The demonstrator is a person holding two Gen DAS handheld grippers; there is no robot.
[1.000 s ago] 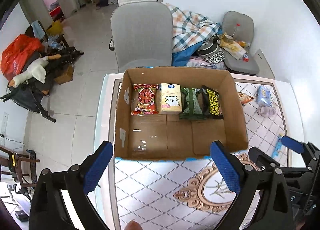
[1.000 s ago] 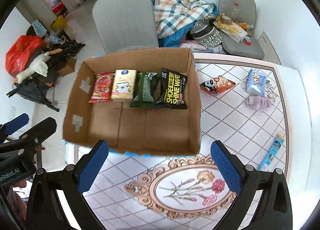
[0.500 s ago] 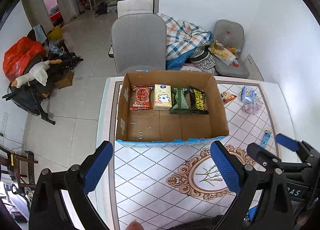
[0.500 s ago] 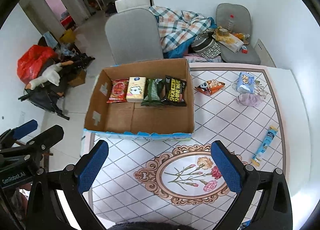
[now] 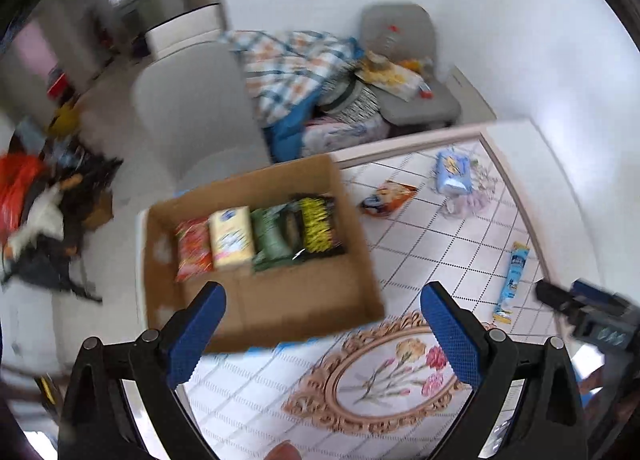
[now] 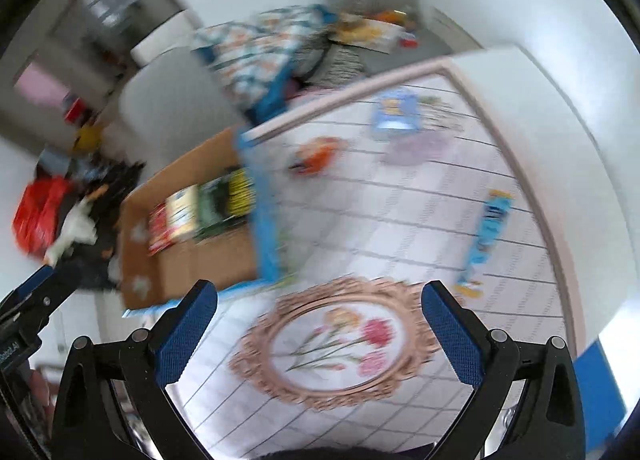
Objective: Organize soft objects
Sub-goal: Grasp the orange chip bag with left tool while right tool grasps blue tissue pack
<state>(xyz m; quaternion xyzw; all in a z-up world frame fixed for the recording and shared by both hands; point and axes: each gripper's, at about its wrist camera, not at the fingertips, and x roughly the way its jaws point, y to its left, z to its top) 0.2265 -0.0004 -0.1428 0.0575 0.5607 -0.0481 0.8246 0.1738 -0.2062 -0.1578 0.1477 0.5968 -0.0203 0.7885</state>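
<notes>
Lived-in home: plaid blanket (image 5: 292,72), grey chair (image 5: 192,112), tiled floor.

Brown box (image 5: 256,300), white diamond-patterned tablecloth (image 5: 440,244) (pink floral medallion (image 5: 384,372)), blue pads (image 5: 196,340).

Left gripper (image 5: 322,334) spread wide, empty, above tiled desk (image 5: 420,268). Cardboard box (image 5: 264,300) ahead, four packets in row inside. Orange packet (image 5: 386,200), blue pack (image 5: 452,172), blue tube (image 5: 512,276) loose to the right.
</notes>
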